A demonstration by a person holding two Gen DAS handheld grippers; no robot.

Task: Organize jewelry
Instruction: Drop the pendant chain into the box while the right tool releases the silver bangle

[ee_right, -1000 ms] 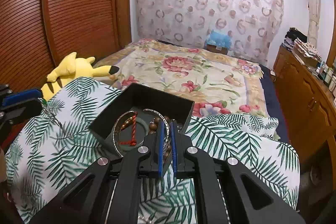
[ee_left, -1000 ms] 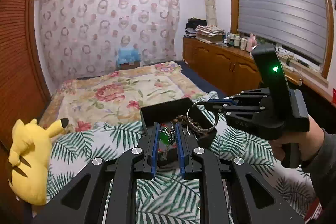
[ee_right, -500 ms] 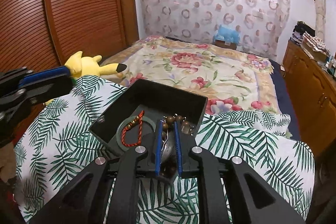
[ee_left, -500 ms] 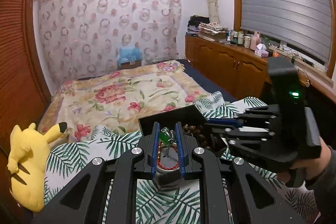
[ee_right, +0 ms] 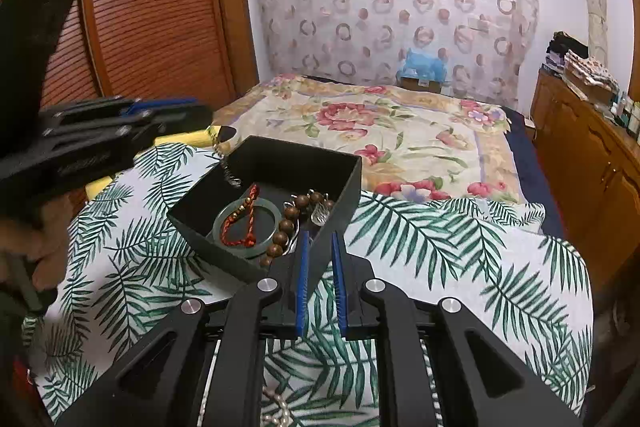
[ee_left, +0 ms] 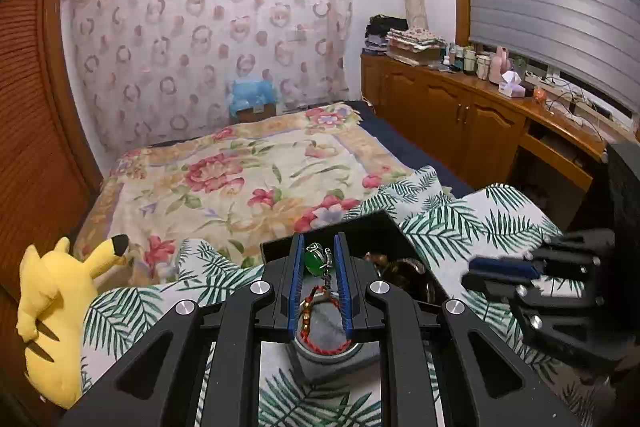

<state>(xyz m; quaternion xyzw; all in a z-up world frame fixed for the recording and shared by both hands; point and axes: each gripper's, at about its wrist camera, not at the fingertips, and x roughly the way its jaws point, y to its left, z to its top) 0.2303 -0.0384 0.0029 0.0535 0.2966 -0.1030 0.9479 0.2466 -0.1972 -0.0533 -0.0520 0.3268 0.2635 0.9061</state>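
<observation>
A black jewelry box (ee_right: 280, 163) sits on the palm-leaf cloth. It holds a green bangle (ee_right: 224, 227), a red cord bracelet (ee_right: 248, 215), brown wooden beads (ee_right: 286, 227) and a clear pendant (ee_right: 322, 213). My left gripper (ee_left: 319, 259) is shut on a green pendant necklace (ee_left: 314, 261) and holds it over the box; its chain (ee_right: 226, 163) hangs down into the box. My right gripper (ee_right: 320, 247) is open and empty, just in front of the box's near corner. The box also shows in the left wrist view (ee_left: 384, 227).
A yellow plush toy (ee_left: 52, 311) lies at the left of the bed. A pearl strand (ee_right: 280, 411) lies on the cloth under my right gripper. A floral bedspread (ee_left: 240, 183) lies beyond. Wooden cabinets (ee_left: 460, 123) run along the right wall.
My right gripper let the silver bangle go into the box, opened and drew back. My left gripper moved over the box with the green pendant necklace.
</observation>
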